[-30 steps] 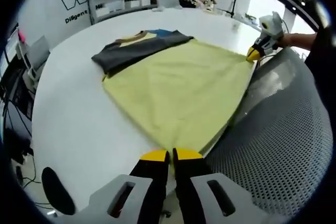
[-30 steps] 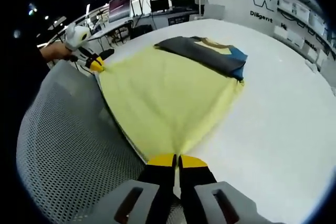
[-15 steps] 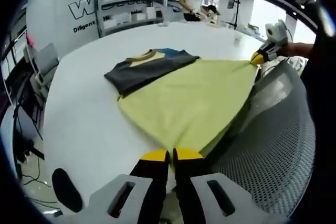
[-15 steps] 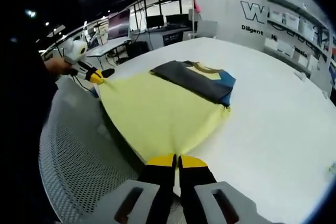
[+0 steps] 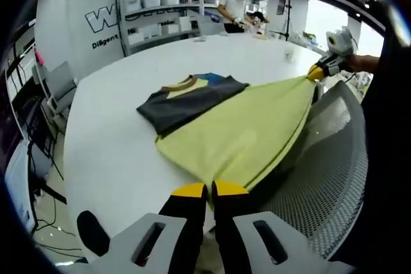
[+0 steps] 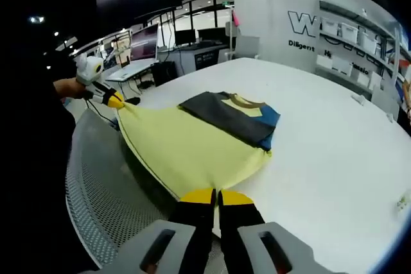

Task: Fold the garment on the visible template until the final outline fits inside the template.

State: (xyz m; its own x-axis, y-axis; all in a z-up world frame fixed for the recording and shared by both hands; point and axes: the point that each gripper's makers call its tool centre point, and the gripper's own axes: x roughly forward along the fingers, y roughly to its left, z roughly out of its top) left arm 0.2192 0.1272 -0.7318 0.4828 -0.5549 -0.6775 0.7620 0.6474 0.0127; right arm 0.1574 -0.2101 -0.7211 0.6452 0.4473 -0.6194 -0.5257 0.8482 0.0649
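The garment (image 5: 237,133) has a yellow body, a dark grey chest (image 5: 186,97), a blue sleeve and a tan collar. Its top lies on the white round table (image 5: 109,152). My left gripper (image 5: 210,188) is shut on one corner of the yellow hem. At the upper right the right gripper (image 5: 314,70) pinches the other hem corner, a hand behind it. In the right gripper view my right gripper (image 6: 217,195) is shut on the yellow hem of the garment (image 6: 186,145), and the left gripper (image 6: 115,100) holds the far corner. The hem stretches taut between them.
A grey mesh chair back (image 5: 314,178) stands under the raised hem at the table's near edge, as does the chair (image 6: 109,203). Shelves with bins (image 5: 151,4) and a person (image 5: 234,4) are beyond the table. Desks with monitors (image 6: 144,40) are at the back.
Both grippers have drawn back and up with the hem. The yellow part has risen off the table and pulled taut, and the garment looks smaller and farther away.
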